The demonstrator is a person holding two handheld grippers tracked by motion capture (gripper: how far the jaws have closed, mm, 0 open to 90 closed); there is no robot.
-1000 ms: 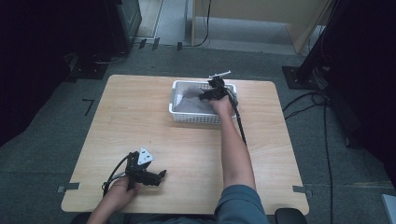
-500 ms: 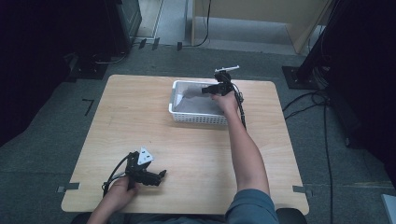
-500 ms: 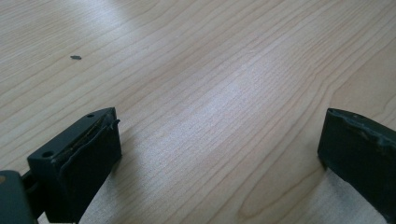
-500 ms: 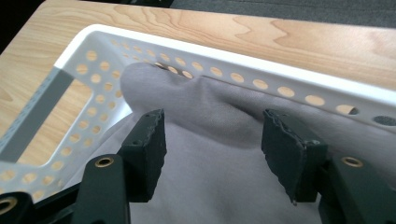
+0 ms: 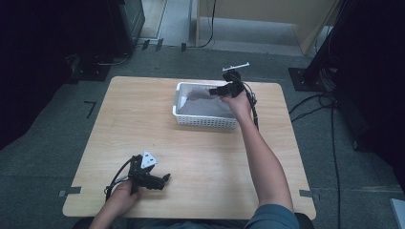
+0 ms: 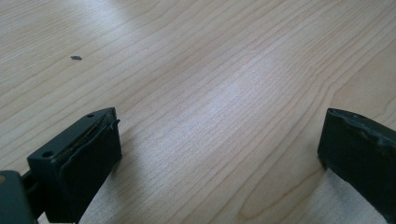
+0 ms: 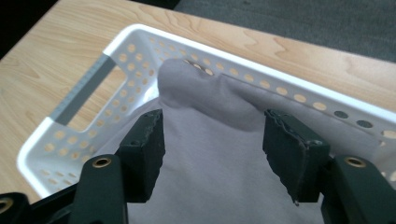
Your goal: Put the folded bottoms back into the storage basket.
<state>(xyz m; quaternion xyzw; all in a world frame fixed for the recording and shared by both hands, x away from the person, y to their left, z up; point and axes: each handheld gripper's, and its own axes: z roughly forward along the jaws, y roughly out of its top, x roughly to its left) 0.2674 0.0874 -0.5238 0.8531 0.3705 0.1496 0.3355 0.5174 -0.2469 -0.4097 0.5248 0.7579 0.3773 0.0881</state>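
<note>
Grey cloth (image 7: 219, 154), soft, rumpled, in perforated white plastic basket (image 7: 70, 140); right tool (image 7: 212, 140) released above it.

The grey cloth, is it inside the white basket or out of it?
Inside. The grey cloth lies in the white basket, one bit bunched up against its wall.

Seen from the high view, the wooden surface (image 5: 143, 119) is evenly and softly lit, while the room around it falls into deep shadow at the left and right edges. The picture is slightly soft and grainy. In the left gripper view, a pale sheen of glare crosses the wood grain, and the black fingers (image 6: 86, 158) cast faint shadows. The right gripper view is sharp and diffusely lit.
</note>
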